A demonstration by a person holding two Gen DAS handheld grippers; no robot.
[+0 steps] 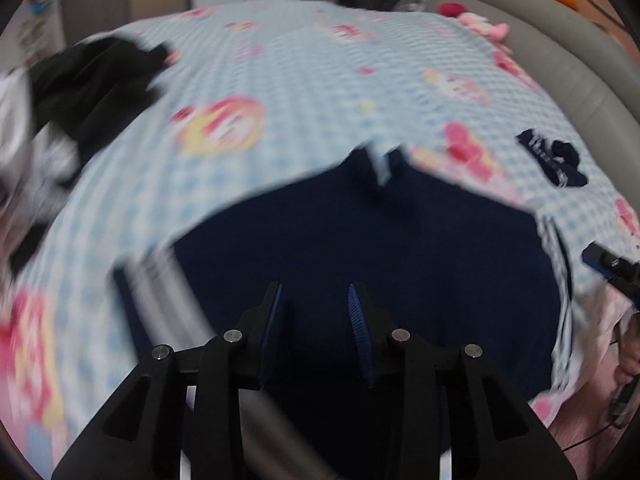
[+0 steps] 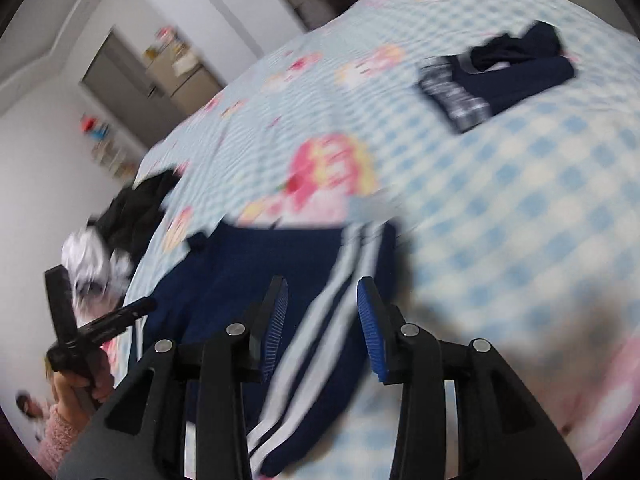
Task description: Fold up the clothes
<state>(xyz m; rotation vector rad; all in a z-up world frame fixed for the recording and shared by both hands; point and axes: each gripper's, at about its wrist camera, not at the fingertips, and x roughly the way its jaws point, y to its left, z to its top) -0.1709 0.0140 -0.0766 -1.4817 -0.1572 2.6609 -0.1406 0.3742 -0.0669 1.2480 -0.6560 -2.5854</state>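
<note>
A navy garment (image 1: 360, 240) with white side stripes (image 2: 340, 280) lies spread on the blue-checked bedsheet (image 1: 300, 72). My left gripper (image 1: 315, 292) hovers over its dark middle, jaws apart with nothing pinched. My right gripper (image 2: 323, 284) hangs above the striped edge of the same garment (image 2: 240, 272). Its blue pads stand apart and the stripes pass beneath the gap without being pressed. A hand (image 2: 80, 380) in a pink sleeve holds the left tool at the left of the right wrist view.
A folded navy piece (image 1: 556, 160) (image 2: 500, 76) rests farther up the bed. A black pile (image 1: 92, 88) and white clothing (image 1: 24, 140) sit at the left edge. A grey padded headboard (image 1: 560, 60) and a pink plush toy (image 1: 480, 24) border the far right.
</note>
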